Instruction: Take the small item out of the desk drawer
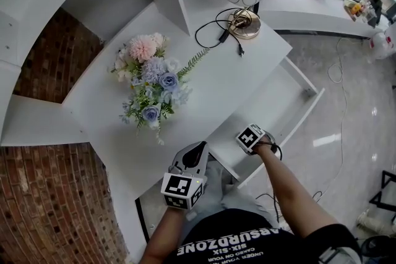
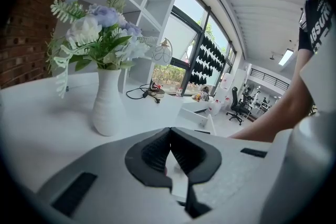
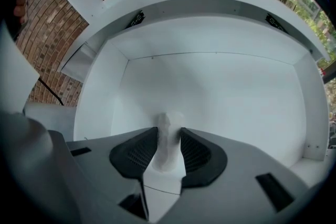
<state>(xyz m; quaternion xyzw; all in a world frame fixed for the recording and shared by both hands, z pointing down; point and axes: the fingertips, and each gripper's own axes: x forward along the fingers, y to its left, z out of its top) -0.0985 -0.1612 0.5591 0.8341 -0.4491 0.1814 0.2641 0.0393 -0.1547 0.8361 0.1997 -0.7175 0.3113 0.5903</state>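
By the open desk drawer [image 1: 281, 102], the person's shirt [image 1: 238, 245] reads "ABSURDZONE".

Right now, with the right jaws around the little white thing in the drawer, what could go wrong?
1. The small white item looks narrow and rounded between the jaws of the right gripper, so it may slip or tip when lifted.
2. That gripper sits low in the drawer, close under the desk edge. A straight lift could knock the edge and jar the item loose.
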